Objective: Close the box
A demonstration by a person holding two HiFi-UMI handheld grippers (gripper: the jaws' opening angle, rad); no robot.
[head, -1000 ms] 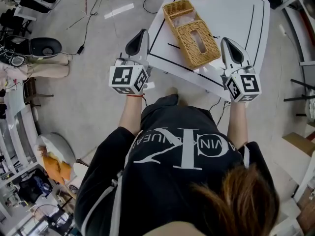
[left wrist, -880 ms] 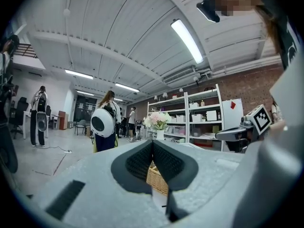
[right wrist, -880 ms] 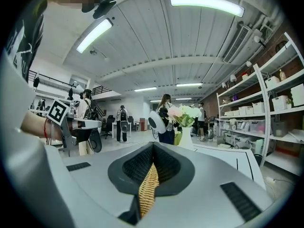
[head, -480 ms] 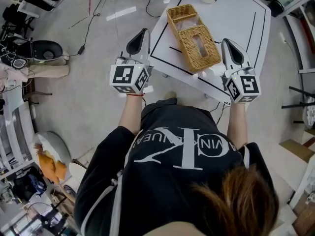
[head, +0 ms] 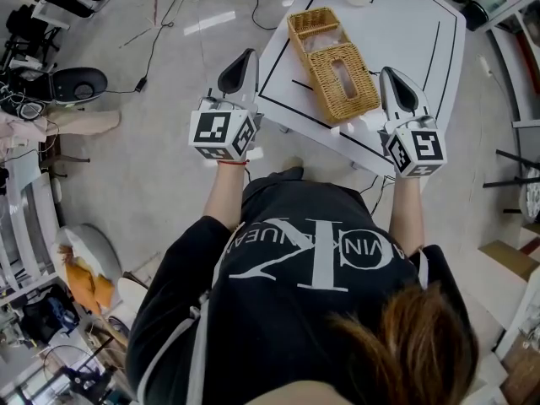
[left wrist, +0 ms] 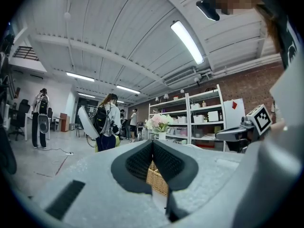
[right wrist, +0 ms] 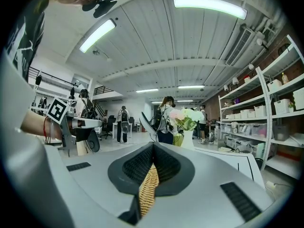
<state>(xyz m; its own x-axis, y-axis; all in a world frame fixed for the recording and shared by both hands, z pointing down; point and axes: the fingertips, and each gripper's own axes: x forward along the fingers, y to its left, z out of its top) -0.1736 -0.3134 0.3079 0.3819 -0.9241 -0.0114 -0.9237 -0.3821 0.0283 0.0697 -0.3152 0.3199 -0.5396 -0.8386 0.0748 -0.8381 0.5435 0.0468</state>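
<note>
Standing at the near edge of a white tabletop (head: 405, 24), tongs in each hand, both pointing level and away from the body.

On the tabletop, a long wicker box (head: 327, 53), lying slantwise and open. Far half a bare basket with something pale inside. Near half the lid (head: 342, 76), flipped flat toward the body, with an oblong slot in its middle. Far end close to the tabletop's left edge. Near corner just short of the black line marking off the near side. Right of the box, a broad bare stretch of white up to another black line near the right edge.

For the left tongs (head: 245, 56): pads pressed together, gripping nothing. Drawn up beside the tabletop's left edge, alongside the lid and apart from it. In the left gripper view, a strip of wicker showing through the gap below the meeting pads, farther off.

For the right tongs (head: 389, 72): likewise closed tight and empty. Held over the near right part of the tabletop, just right of the lid's near corner, not touching. Wicker again glimpsed past the gap in the right gripper view.

Farther along the tabletop, a vase of flowers (right wrist: 187, 137).

Left of the tabletop, open grey floor (head: 160, 167) crossed by a loose cable (head: 149, 45). To the right, shelving (right wrist: 278, 127). Well back in the room, people (left wrist: 108, 122) standing.
</note>
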